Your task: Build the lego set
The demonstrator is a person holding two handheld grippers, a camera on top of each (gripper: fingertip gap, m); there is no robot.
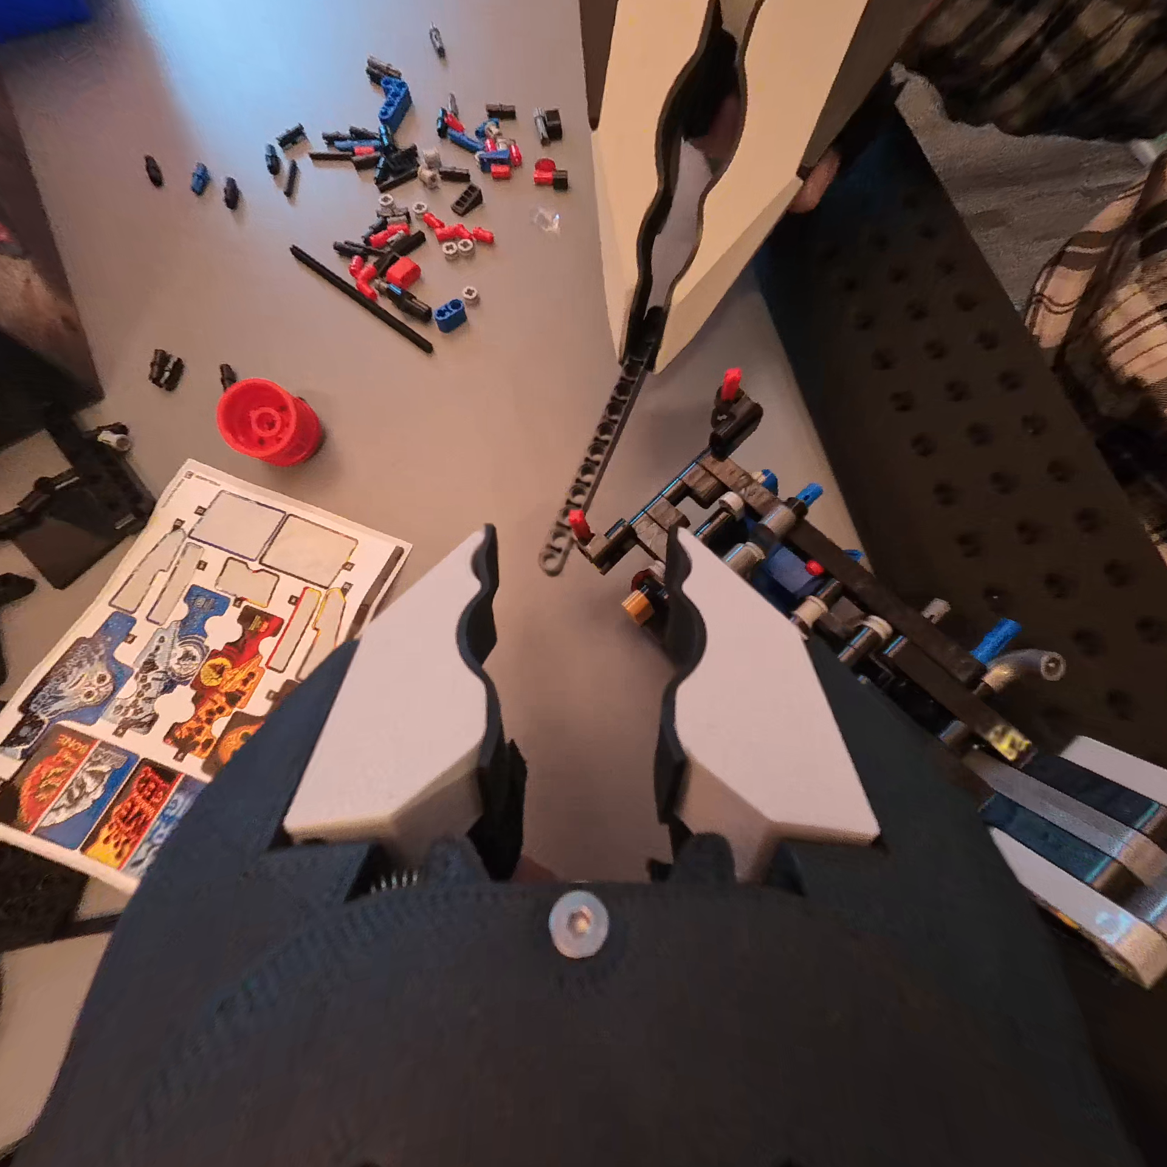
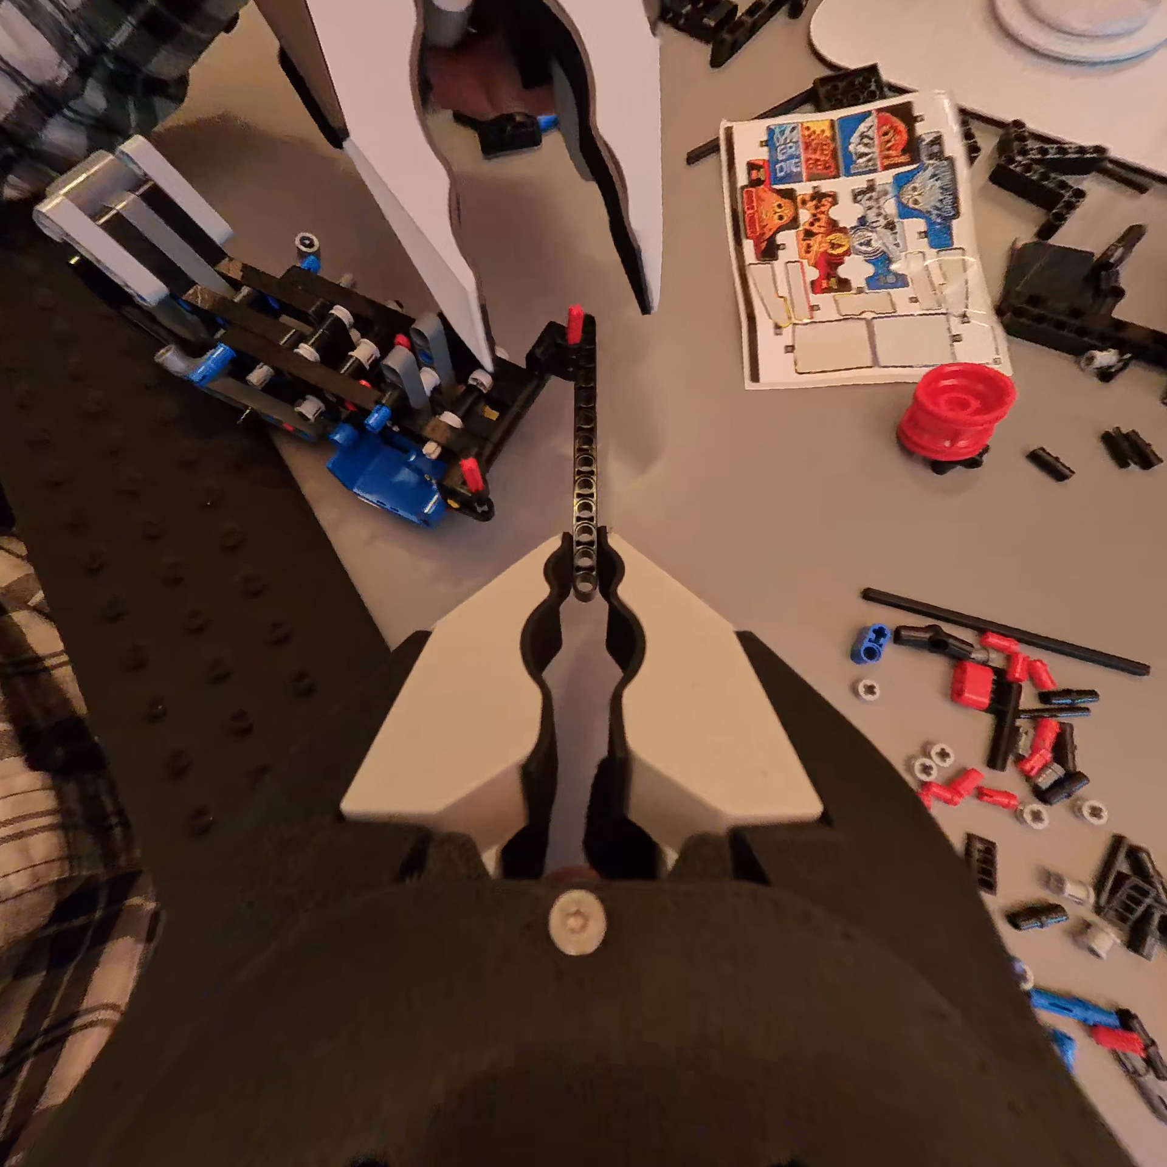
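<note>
On my left lies the sticker sheet [image 1: 189, 638], its coloured flame and ice decals facing up on the grey table [image 1: 442, 410]; there is lettering on several stickers, which I leave unread. Just beyond it a red wheel hub [image 1: 268, 422] stands on the table, and farther off the loose pile of black, red and blue Technic pins and connectors [image 1: 417, 189] is spread beside a long black axle [image 1: 361, 298]. My left gripper [image 1: 581, 549] hangs over bare table with its jaws apart and nothing between them; its right finger sits close against the near end of the chassis. To its right, my right gripper [image 2: 584, 543] is pinched closed on one end of a long black Technic beam [image 2: 585, 454], whose row of holes runs away from me to a red pin [image 2: 574, 323] at the chassis corner. The half-built chassis [image 1: 789, 556] of black beams, grey bushes and blue pins lies at the table's right edge, against a dark studded baseplate [image 1: 985, 404]. A plaid sleeve [image 1: 1099, 303] shows at the far right.
</note>
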